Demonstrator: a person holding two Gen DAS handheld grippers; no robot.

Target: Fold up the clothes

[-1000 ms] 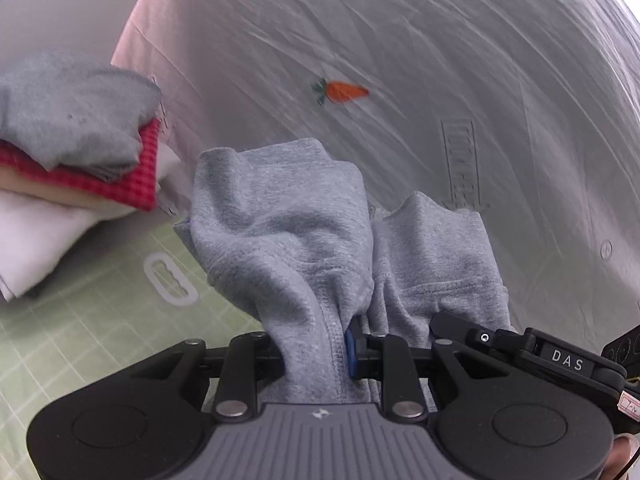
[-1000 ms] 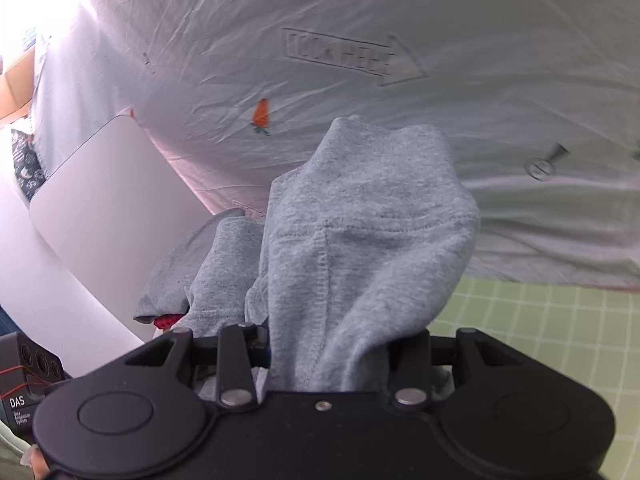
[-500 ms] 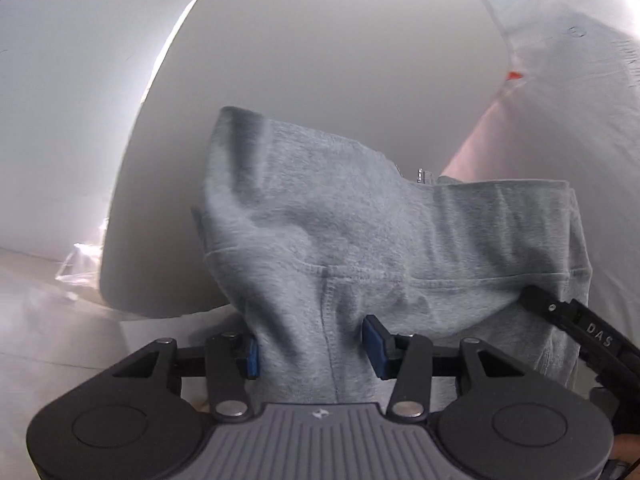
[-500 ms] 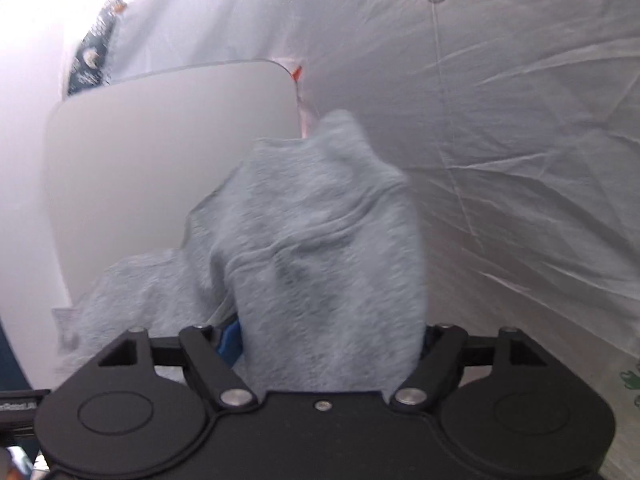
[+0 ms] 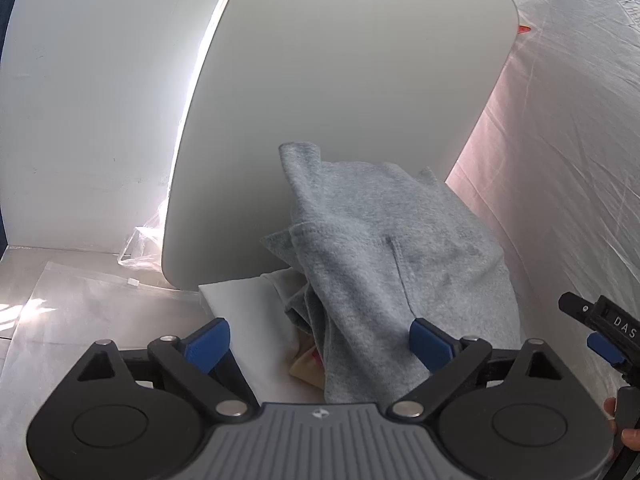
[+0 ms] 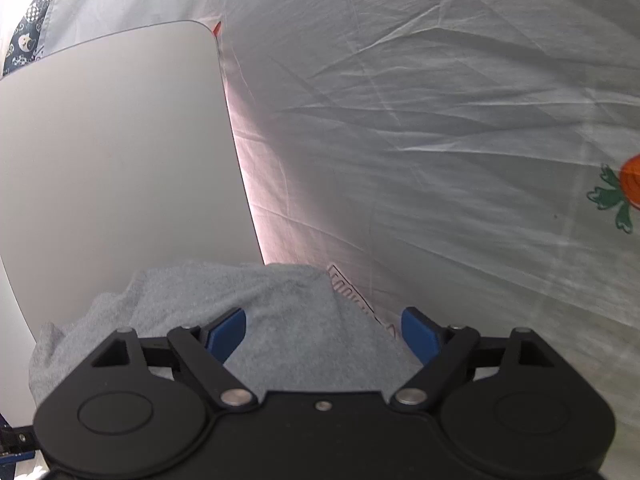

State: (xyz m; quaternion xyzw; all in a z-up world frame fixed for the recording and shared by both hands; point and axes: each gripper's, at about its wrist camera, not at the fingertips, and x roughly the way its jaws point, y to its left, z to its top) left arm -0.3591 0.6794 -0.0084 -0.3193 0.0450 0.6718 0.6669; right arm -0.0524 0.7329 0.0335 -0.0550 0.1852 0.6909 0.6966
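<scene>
The grey sweatshirt lies crumpled on top of a stack of folded clothes, leaning against a white board. My left gripper is just in front of it, its jaws opening wide. The cloth's near edge lies between its blue pads without being pressed. In the right wrist view the same sweatshirt spreads under my right gripper. Those jaws are opening too, and the fabric sits loose between the pads.
A folded white cloth and a beige and red layer sit under the sweatshirt. A white sheet with a carrot print hangs behind and to the right. A clear plastic bag lies on the metal surface at left.
Both grippers carried the grey sweatshirt across to the stack by the white board, then opened and let it go. It now rests on the pile instead of hanging from the pads.
</scene>
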